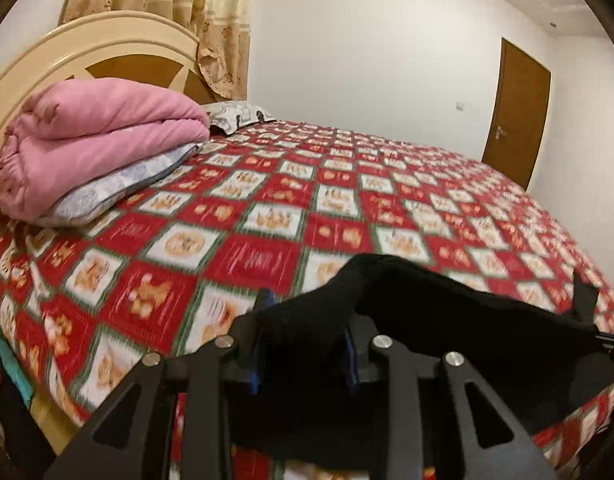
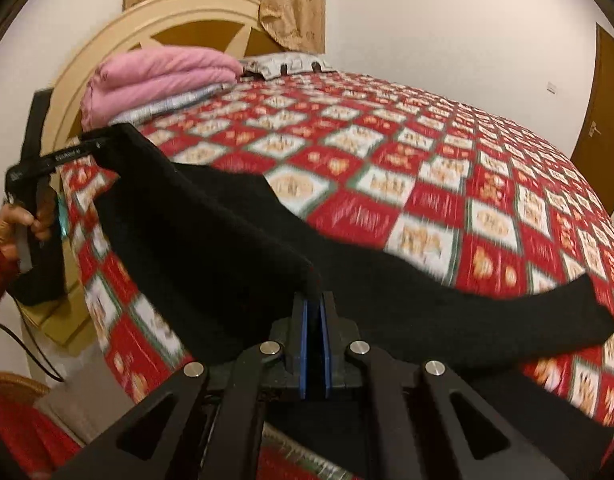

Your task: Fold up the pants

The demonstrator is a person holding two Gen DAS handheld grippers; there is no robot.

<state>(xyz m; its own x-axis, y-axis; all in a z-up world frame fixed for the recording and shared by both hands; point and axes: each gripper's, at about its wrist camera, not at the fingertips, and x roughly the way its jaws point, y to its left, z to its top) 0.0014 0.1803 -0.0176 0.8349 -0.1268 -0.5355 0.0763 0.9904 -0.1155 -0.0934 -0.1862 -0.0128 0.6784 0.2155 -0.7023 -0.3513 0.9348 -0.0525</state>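
Item: black pants [image 2: 211, 240], slung over the bed [image 2: 487, 168]. Left hand-held gripper [image 1: 303, 344] pinches one edge; right hand-held gripper [image 2: 315, 304], pressed together, nips another. Handling: keep the span taut, lower both ends evenly.

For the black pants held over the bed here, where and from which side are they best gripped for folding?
Probably at the top edge, as now: the left tongs and right tongs each pinch the black knit pants at that edge from the near bedside, so the fabric hangs stretched between them over the red checked bedspread. Gripping mid-panel would likely bunch the limp cloth.
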